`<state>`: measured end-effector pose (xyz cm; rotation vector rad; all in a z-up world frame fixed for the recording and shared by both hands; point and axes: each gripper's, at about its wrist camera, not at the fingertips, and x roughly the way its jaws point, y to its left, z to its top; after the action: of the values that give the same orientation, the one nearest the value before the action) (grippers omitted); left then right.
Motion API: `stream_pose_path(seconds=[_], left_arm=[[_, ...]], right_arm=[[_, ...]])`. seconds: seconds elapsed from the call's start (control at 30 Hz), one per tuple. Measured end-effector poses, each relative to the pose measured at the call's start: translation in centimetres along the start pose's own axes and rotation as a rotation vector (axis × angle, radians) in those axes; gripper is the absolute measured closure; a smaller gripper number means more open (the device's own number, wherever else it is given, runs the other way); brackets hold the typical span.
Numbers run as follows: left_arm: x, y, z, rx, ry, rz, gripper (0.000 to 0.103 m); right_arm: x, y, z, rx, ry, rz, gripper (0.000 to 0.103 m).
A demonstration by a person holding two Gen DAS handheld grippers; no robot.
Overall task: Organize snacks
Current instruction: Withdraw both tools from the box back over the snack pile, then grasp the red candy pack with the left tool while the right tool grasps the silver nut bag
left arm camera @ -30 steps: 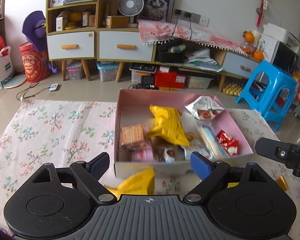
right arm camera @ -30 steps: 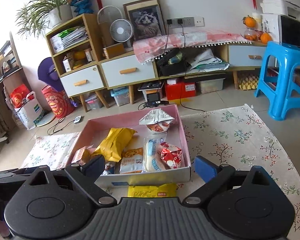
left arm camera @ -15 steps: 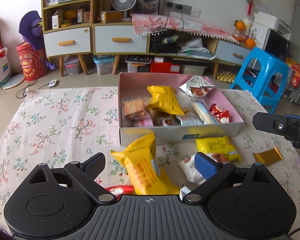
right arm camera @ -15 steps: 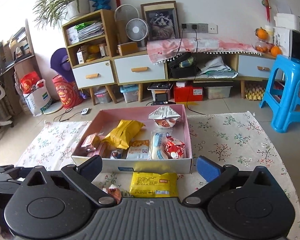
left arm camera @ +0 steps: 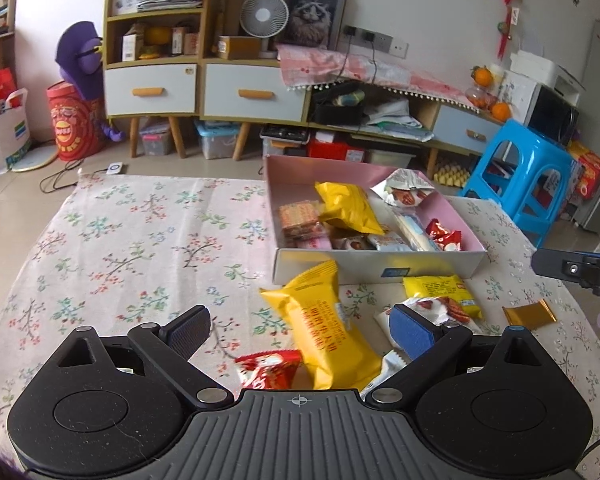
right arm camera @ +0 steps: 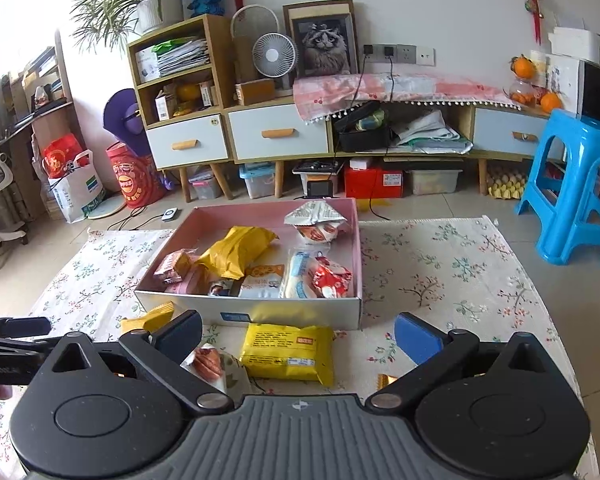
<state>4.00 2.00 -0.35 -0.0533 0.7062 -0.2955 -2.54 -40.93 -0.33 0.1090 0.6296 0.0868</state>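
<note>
Since a second ago you have pulled both tools back from the pink box point(left arm camera: 374, 268), so loose snacks in front of it now show.

Left wrist view: your left tool point(left arm camera: 300, 330) hangs spread wide and empty above the floral surface point(left arm camera: 132, 240). Between its fingers lies a big yellow packet point(left arm camera: 324, 324), a red wrapper point(left arm camera: 268, 368) touching its near left side. A white packet point(left arm camera: 428, 310), a flat yellow packet point(left arm camera: 440, 290) and a gold wrapper point(left arm camera: 529, 314) lie to the right.

Right wrist view: your right tool point(right arm camera: 298, 334) is likewise wide apart, holding nothing. The flat yellow packet point(right arm camera: 288, 354) sits just before the box wall point(right arm camera: 292, 312); the white packet point(right arm camera: 216, 366) lies by the left finger.
</note>
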Motion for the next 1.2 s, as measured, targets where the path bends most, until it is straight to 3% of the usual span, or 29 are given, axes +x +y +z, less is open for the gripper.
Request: stream_pose_path(seconds=[0.3, 0.57, 0.9, 1.07, 1.2], left_arm=[[0.0, 1.4, -1.9, 0.021, 0.017, 0.039, 0.006], [0.4, 1.3, -3.9, 0.059, 0.047, 0.034, 0.006], [1.7, 1.7, -4.7, 0.000, 0.099, -0.001, 0.008], [2.7, 2.1, -4.9, -0.068, 0.132, -0.023, 0.016], [3.2, 2.0, -4.9, -0.086, 0.147, -0.026, 0.028]], right_arm=[[0.3, -0.8, -1.7, -0.002, 0.035, -0.019, 0.010], [1.4, 0.8, -3.6, -0.106, 0.103, 0.016, 0.010], [2.2, 3.1, -4.0, -0.162, 0.131, 0.061, 0.010], [3.4, 4.7, -4.0, -0.167, 0.150, 0.072, 0.010], [4.3, 5.9, -4.0, -0.188, 0.164, 0.079, 0.010]])
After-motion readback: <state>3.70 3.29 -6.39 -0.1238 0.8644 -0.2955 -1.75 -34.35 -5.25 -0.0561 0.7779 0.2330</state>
